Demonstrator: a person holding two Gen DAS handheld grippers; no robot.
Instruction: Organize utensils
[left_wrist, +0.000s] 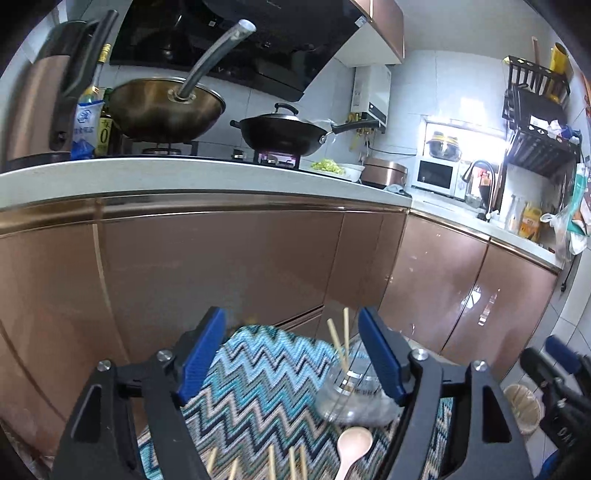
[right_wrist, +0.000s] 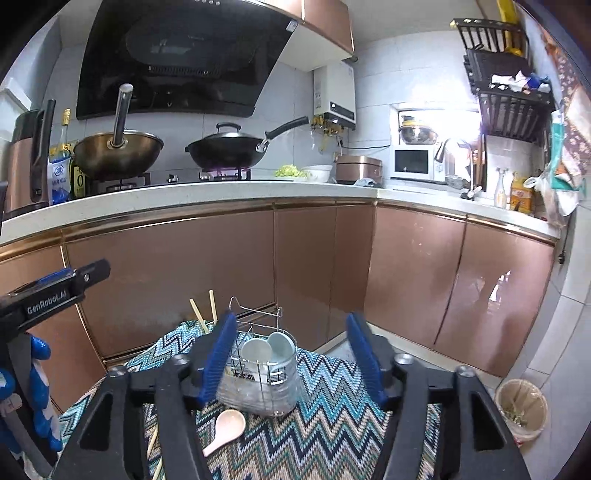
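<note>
2 chopsticks (right_wrist: 202, 312) and 2 pale spoons (right_wrist: 266, 349) already stand in the wire utensil holder (right_wrist: 258, 380) on the zigzag cloth (right_wrist: 332, 424), sorted upright. Our left gripper (left_wrist: 291, 354) and right gripper (right_wrist: 291, 354) both hang empty, jaws spread wide. The pink spoon (right_wrist: 227, 428) lies loose in front of the holder, below and between our right fingers, probably next.

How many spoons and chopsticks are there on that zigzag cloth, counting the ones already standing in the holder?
Spoons in the holder: 2
Spoon on the cloth: 1
Chopsticks standing in the holder: 2
Chopsticks lying on the cloth: 5 in view, cut off by the picture's edge
Total: 10 pieces
</note>
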